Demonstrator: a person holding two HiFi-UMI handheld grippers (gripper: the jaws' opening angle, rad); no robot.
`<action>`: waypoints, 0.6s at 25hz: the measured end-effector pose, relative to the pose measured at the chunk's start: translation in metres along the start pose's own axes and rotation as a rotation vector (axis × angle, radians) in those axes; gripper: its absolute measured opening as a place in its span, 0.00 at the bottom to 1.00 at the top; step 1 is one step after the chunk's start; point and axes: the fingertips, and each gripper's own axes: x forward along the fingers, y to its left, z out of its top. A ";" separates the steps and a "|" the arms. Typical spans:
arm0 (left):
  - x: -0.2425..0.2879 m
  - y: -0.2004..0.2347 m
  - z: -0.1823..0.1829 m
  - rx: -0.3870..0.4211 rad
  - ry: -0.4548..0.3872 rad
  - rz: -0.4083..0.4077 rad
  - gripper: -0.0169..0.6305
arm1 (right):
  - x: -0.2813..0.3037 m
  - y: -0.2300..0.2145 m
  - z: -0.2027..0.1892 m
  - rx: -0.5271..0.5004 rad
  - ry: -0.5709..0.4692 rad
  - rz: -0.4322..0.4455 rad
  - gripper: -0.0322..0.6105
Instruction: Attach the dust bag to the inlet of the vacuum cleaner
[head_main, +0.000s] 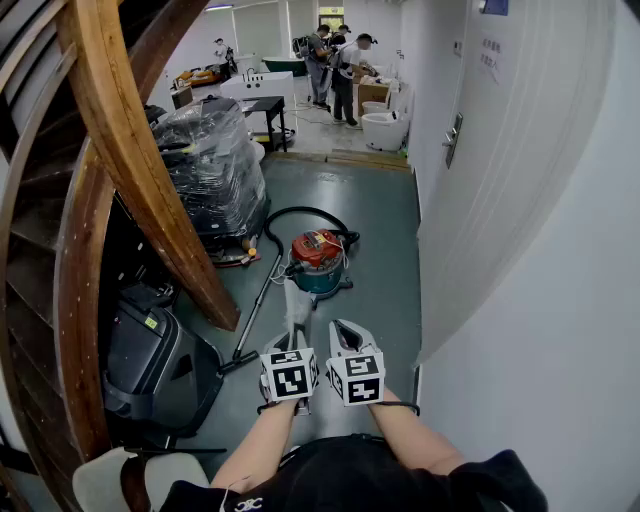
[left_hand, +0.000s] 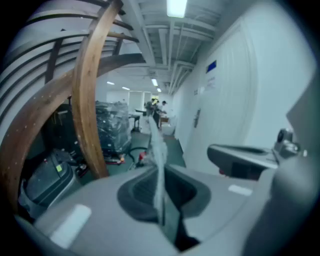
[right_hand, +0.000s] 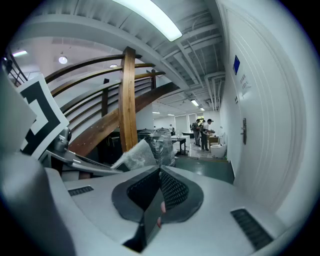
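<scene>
At the bottom centre of the head view, the left gripper (head_main: 296, 338) is clamped on the dust bag (head_main: 295, 303), a thin pale sheet that sticks forward from its jaws and shows edge-on in the left gripper view. The pinch seems to catch only one edge, so the bag could slip out or tear if it is pushed hard against anything. Just to its right, the right gripper (head_main: 345, 335) has its jaws pressed together with nothing between them, so it cannot steady the bag or the machine until it opens. The vacuum cleaner (head_main: 318, 262), red on top and teal below, stands on the floor (head_main: 385, 250) at mid-frame, well apart from the bag. Its inlet cannot be made out from here, so the bag's mouth may get lined up wrongly. The black hose (head_main: 300, 212) loops behind it and a wand (head_main: 258, 315) runs down-left; either could snag a gripper, and the canister might slide away under a one-sided push.
</scene>
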 end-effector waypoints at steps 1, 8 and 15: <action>0.000 0.001 0.000 0.000 0.001 -0.002 0.06 | 0.001 0.001 0.000 0.000 0.002 0.002 0.05; 0.000 0.007 -0.002 -0.008 0.008 -0.009 0.06 | 0.004 0.013 -0.004 0.002 0.014 0.011 0.05; -0.004 0.022 -0.004 -0.007 0.010 -0.017 0.06 | 0.009 0.025 -0.002 0.028 0.015 0.004 0.05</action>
